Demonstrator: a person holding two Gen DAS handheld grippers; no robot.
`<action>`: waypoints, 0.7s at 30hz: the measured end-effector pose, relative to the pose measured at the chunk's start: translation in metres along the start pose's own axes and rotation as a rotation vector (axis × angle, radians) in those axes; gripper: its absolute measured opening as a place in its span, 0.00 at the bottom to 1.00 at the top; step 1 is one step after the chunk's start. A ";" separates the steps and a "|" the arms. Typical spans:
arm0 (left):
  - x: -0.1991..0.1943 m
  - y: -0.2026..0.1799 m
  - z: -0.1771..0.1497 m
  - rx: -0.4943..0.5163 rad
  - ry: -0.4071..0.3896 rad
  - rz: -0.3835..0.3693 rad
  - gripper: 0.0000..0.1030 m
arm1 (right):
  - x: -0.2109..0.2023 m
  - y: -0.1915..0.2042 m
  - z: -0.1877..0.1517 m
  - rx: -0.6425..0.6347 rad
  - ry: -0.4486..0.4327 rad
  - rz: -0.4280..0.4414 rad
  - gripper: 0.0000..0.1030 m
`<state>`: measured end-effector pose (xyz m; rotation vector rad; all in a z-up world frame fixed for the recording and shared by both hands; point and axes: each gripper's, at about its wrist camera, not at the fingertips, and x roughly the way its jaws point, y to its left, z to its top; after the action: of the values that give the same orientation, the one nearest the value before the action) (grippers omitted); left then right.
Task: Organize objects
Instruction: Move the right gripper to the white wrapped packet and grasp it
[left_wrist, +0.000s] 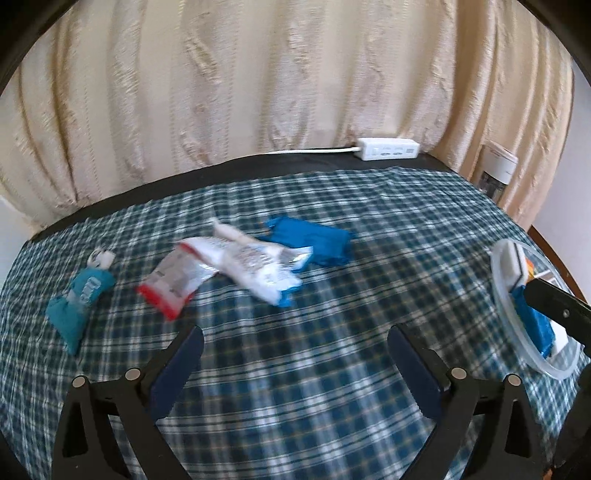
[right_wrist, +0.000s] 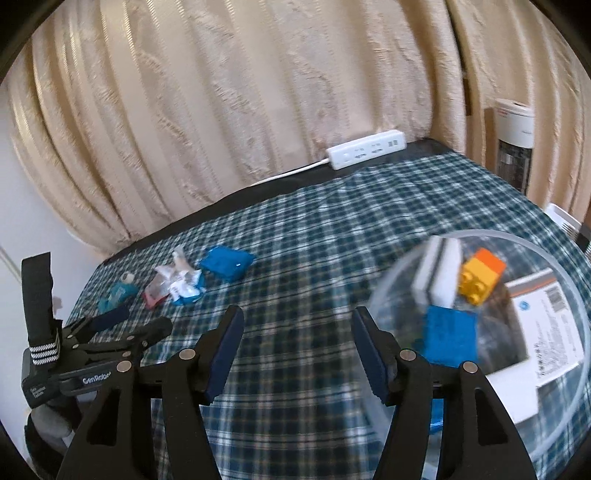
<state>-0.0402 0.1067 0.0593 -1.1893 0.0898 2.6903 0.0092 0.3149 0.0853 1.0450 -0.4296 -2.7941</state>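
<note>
Left wrist view: loose packets (left_wrist: 236, 269), a teal tube (left_wrist: 79, 295) and a blue cloth (left_wrist: 314, 243) lie toward the checked tablecloth's (left_wrist: 332, 387) far left corner. The clear bowl (right_wrist: 554, 258) at the right edge holds a blue sponge (right_wrist: 450, 339), toy bricks (right_wrist: 480, 277) and a card. Left gripper (left_wrist: 295, 354) gapes wide, empty; right gripper (right_wrist: 297, 332) stands partly open, empty.

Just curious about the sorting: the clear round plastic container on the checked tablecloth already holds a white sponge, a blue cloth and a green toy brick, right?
Nearly. In the clear round plastic container, the toy brick is yellow and orange, not green, as the right wrist view shows. The white sponge and blue cloth are in it.
</note>
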 end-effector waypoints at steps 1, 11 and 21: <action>0.000 0.005 -0.001 -0.007 0.001 0.005 0.99 | 0.002 0.004 0.000 -0.008 0.005 0.003 0.60; 0.003 0.058 -0.003 -0.077 0.014 0.054 0.99 | 0.033 0.052 0.013 -0.094 0.049 0.046 0.60; 0.001 0.093 -0.003 -0.097 0.006 0.113 1.00 | 0.083 0.109 0.038 -0.199 0.093 0.127 0.60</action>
<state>-0.0576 0.0152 0.0541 -1.2552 0.0286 2.8184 -0.0761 0.2016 0.0944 1.0582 -0.1944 -2.6011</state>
